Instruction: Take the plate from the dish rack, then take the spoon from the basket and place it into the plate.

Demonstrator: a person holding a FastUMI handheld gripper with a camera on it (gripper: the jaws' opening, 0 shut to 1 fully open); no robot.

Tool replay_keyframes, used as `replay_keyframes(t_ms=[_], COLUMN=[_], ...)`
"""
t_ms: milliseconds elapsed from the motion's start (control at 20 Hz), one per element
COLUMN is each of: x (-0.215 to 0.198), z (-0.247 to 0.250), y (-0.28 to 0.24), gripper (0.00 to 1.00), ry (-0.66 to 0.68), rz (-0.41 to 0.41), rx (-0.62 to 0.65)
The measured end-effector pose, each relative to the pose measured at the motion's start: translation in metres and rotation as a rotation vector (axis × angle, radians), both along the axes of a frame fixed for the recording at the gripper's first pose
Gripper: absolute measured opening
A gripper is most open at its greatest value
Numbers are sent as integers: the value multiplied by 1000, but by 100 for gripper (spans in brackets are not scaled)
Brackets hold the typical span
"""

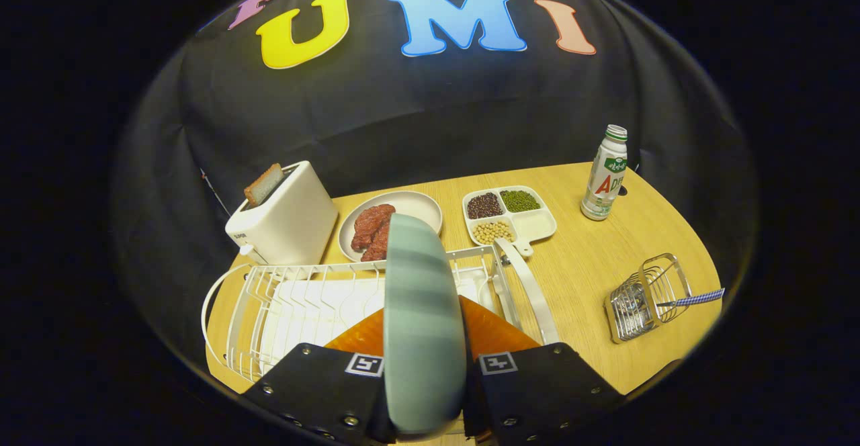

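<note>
A pale grey-green plate (pixel 420 318) stands on edge between the two fingers of my gripper (pixel 424 379), which is shut on its lower rim. It is held upright over the white wire dish rack (pixel 282 298), just above the rack's right half. Off to the right of the fingers, a small wire basket (pixel 645 298) lies on the wooden table. A spoon with a blue-and-white checked handle (pixel 699 297) pokes out of its right side. The spoon's bowl is hidden inside the basket.
Beyond the rack stand a white toaster (pixel 285 221) with a slice of bread, a round plate of reddish meat strips (pixel 373 228) and a white divided tray of beans (pixel 507 214). A white bottle (pixel 605 174) is at the far right. Bare table (pixel 584 264) lies between rack and basket.
</note>
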State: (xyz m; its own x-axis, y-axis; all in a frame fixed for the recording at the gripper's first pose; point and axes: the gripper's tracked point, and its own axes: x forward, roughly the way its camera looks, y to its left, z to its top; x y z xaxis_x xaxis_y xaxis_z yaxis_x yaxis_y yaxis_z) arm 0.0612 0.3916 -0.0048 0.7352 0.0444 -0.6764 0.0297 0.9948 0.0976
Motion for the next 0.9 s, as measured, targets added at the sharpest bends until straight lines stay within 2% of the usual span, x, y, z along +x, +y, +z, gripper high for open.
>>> replay_keyframes(t_ms=[300, 600, 900], x=[-2, -3, -19], z=[9, 40, 86], y=[4, 9, 12], gripper=[32, 32, 32], ry=[32, -16, -87], rz=[-27, -69, -38], rx=[-160, -361, -541])
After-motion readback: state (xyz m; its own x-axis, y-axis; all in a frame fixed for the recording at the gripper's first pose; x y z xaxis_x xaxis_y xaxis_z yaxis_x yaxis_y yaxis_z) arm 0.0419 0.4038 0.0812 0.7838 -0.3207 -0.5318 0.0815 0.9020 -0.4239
